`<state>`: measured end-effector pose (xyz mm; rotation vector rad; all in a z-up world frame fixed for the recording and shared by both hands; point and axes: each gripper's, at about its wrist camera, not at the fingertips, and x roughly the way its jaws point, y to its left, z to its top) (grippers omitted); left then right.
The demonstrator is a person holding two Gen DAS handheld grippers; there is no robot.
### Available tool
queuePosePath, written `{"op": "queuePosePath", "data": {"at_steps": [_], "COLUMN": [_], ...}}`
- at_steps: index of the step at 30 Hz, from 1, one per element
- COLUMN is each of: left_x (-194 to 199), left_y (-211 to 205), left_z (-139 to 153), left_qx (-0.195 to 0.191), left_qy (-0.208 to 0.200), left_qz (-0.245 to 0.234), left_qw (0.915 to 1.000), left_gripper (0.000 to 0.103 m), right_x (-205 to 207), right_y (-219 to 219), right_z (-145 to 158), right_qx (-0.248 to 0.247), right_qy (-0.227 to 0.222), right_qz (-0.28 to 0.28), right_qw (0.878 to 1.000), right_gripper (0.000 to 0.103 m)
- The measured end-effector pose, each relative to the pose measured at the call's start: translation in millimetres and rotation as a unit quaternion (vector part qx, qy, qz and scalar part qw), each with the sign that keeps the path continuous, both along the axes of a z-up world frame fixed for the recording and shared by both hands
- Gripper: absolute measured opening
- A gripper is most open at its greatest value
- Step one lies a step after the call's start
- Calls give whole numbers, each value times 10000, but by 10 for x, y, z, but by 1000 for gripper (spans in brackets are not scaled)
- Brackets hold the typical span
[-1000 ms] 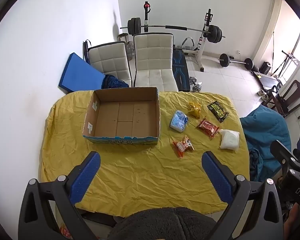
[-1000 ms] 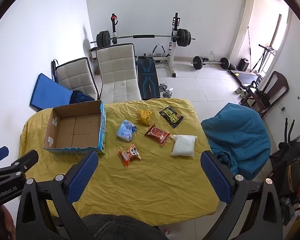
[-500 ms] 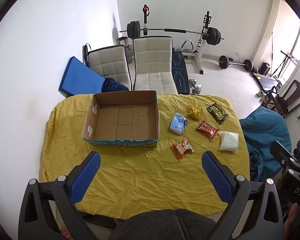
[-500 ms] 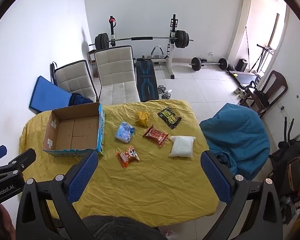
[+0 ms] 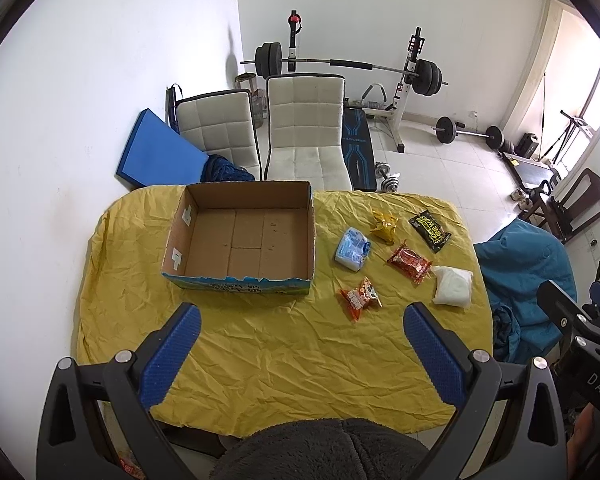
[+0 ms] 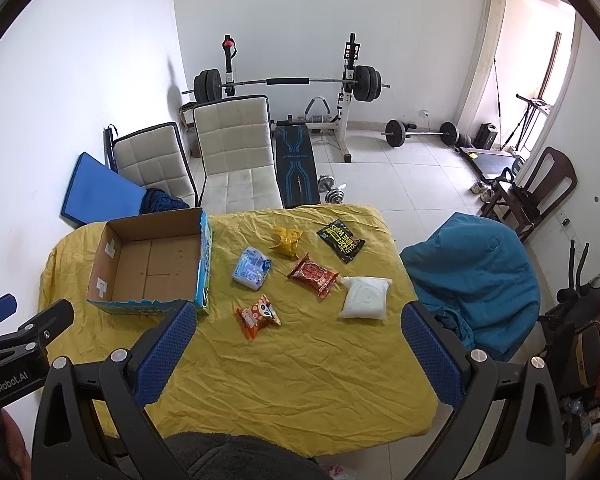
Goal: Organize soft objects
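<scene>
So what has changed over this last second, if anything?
Only the viewpoint: both cameras pulled slightly up and back, so the table shrinks a little. Nothing was grasped or released. The left tongs and right tongs stay open, the box empty, six packets unmoved.

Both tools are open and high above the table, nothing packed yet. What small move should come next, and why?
Probably lower the right tool toward the orange snack packet: it lies nearest, all six packets sit loose on the yellow cloth, and the cardboard box holds nothing.
</scene>
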<state>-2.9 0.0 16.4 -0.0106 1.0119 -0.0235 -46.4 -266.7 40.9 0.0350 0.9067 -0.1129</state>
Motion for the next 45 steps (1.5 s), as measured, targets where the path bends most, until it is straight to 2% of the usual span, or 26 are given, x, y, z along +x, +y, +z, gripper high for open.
{"op": "queuePosePath", "data": {"at_steps": [23,45], "left_x": [-63,-100], "left_y": [22,63], "left_z": [-13,-31], "left_qx": [-74,-45], "left_qy": [-26,-15], "left_qz": [-66,-37], "left_qw": [9999,10000], "left_gripper": [103,103], "right_x": [-84,-131], "right_y": [37,6], "right_z": [114,58], "right_qx": [-9,114], "right_qy": [-67,-42], "right_qz": [33,136], "right_qw": [10000,9998], "right_gripper": [103,103]}}
